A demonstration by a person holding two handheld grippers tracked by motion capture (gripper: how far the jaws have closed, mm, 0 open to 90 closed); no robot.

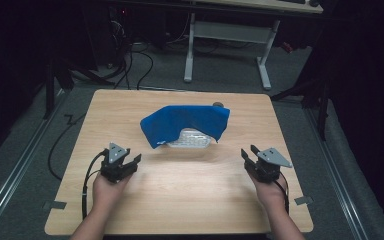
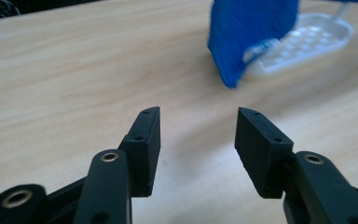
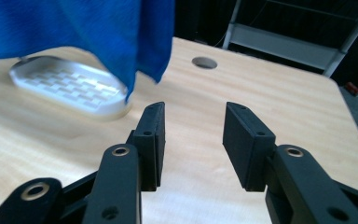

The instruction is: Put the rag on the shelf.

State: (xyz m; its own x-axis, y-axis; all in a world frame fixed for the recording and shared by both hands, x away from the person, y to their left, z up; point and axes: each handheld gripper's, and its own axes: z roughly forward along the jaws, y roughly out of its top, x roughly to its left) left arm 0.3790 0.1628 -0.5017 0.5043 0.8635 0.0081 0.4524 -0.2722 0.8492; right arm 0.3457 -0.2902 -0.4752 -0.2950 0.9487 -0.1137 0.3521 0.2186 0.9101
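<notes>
High view: a white, ribbed plastic tray lies at the centre of the light wooden table, and a blue cloth is draped over it, covering its far part and hanging past both ends; what the tray contains under the cloth cannot be told. The left gripper sits near and left of the tray, the right gripper near and right, both well apart from the cloth. Left gripper view: the left gripper has its jaws standing wide with bare table between them, and the cloth's lower corner hangs over the tray's gridded floor. Right gripper view: the right gripper likewise holds its jaws wide and empty; a round hole in the tabletop appears beyond the cloth, near the far edge. A broad band of tabletop lies between the grippers and the near edge.
</notes>
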